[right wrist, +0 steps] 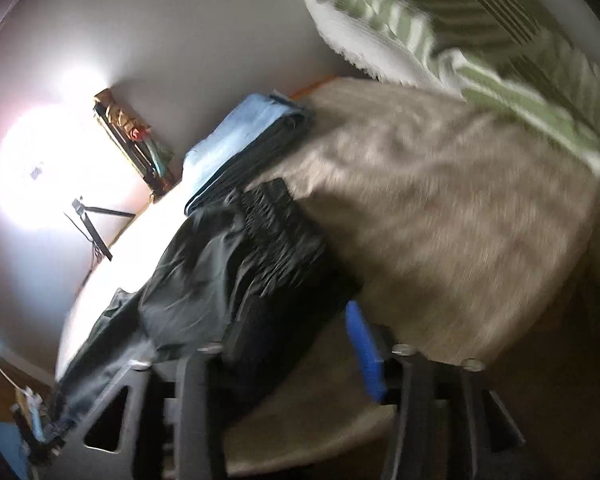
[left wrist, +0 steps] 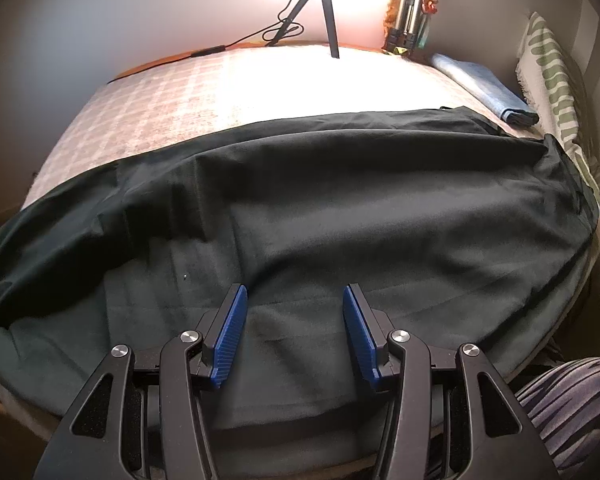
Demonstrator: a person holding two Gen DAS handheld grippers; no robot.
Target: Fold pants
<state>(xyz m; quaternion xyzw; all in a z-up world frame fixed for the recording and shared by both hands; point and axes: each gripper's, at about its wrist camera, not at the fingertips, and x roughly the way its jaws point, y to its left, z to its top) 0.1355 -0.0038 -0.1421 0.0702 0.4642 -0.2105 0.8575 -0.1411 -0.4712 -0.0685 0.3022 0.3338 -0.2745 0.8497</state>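
Left gripper (left wrist: pixel 294 312): jaws stood moderately apart, blue pads (left wrist: pixel 230 336) facing each other with nothing between them; hovered over the near part of the dark pants (left wrist: pixel 320 200), contact with the cloth not determinable.

Dark pants: lay spread flat across the bed (left wrist: pixel 160 96), running from about 9 o'clock to 3 o'clock in the left wrist view; gathered elastic edge at the 9 o'clock end, fabric hanging over the near edge of the bed at 6 o'clock.

Right gripper (right wrist: pixel 296 340): jaws stood apart, view blurred; one blue pad (right wrist: pixel 366 352) clearly visible, the other finger a dark blur against the pants. Gathered waistband (right wrist: pixel 276 232) lay just beyond the fingertips toward 11 o'clock; pads not pressed on it. Pants (right wrist: pixel 188 280) trailed from there toward 8 o'clock.

Folded blue cloth (left wrist: pixel 480 84): at 2 o'clock on the bed, apart from the pants.

Tripod (left wrist: pixel 324 12): at 12 o'clock, at the far edge of the bed.

Green-striped cloth (left wrist: pixel 556 72): along the 3 o'clock side.
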